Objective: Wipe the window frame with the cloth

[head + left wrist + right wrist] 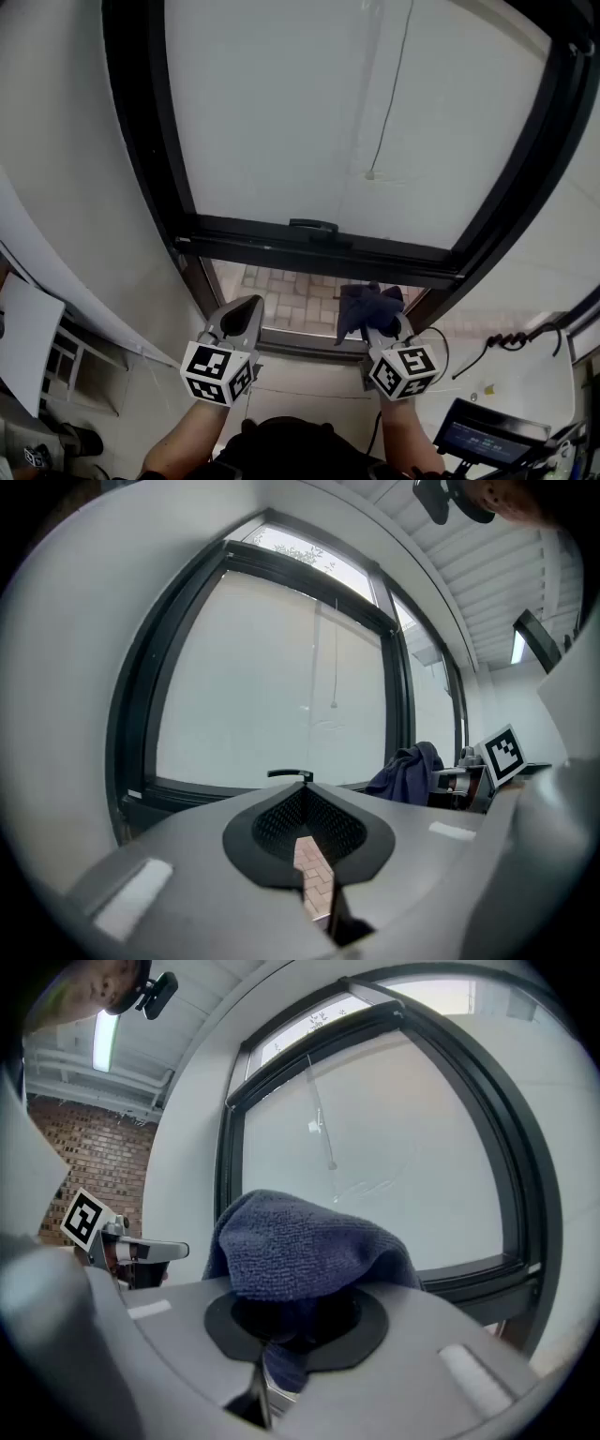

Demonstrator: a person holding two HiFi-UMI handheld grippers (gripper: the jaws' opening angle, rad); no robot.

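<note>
Nearest, holding the dark blue cloth (300, 1246) in the right gripper (281, 1327), pinched low down between jaws closed onto it and heaped in a soft mound over the tips. Carrying nothing in the left gripper (306, 794): pressed together at the tips, leaving only a thin slit behind them and, through that slit, a glimpse of brick paving (312, 866). From the head view, raised side by side in front of the body with a gap between, the cloth bunched at the right-hand tips and level with the lower opening of the window. Not touching the window frame (141, 122) with the cloth, as far as can be told: overlapping it in the head view, yet standing clear of it in both gripper views. Farther off, a dark bottom rail (394, 261) with a small handle (314, 226) on it, a pale, blank pane (309, 112) above, and a thin cord (389, 94) hanging down the middle. Judging from this, done with fetching the cloth and bringing it up to the window; apparently not begun on the wiping itself, with bottom rail, both uprights and top all left to cover. No telling from here how clean or dusty any stretch of the frame already is.
</note>
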